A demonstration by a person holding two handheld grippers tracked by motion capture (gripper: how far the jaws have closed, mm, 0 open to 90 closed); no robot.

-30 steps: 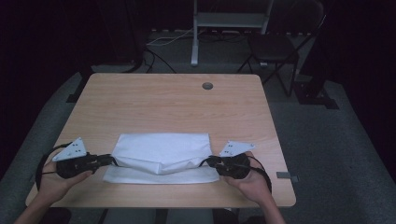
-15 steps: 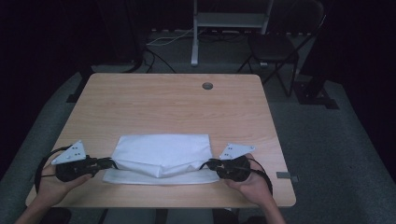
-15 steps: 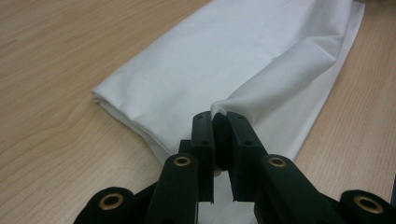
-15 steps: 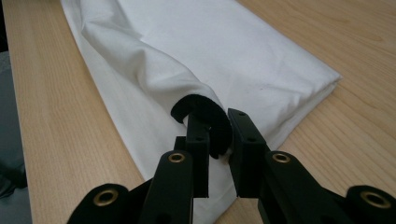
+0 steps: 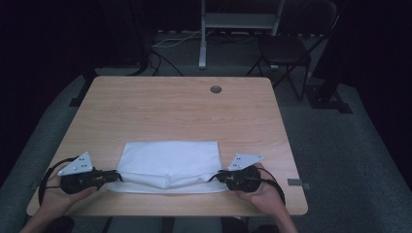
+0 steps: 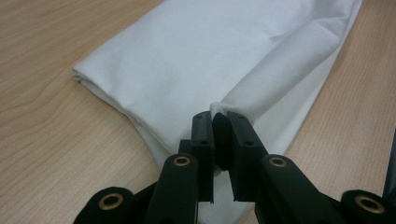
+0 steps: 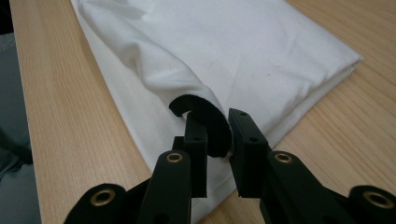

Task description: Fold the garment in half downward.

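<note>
high view, cloth: the folded white cloth (image 5: 169, 165) lies on the near half of the surface (image 5: 175, 109), its long axis running 9 to 3 o'clock, its near edge close to the surface's front edge
high view, left gripper: the left gripper (image 5: 112, 177) sits at the cloth's 9 o'clock end, pointing toward 3 o'clock, at the near left corner
high view, right gripper: the right gripper (image 5: 217, 177) sits at the 3 o'clock end, pointing toward 9 o'clock, at the near right corner; the two face each other along the cloth's length, each about equally near its own end
left gripper view: jaws clenched on a pinch of the top layer, the fold rising from the tips toward 1 o'clock; the rest of the cloth spreads from 10 to 1 o'clock
right gripper view: jaws have just been opening a little, yet a roll of the top layer is between them, so it is grasping the cloth; that roll runs off toward 10 o'clock, the flat stack toward 1 o'clock
turning relation: the lifted near layer lies between the two grippers, the far edge at 12 o'clock in the high view, so any fold would likely carry it that way
</note>
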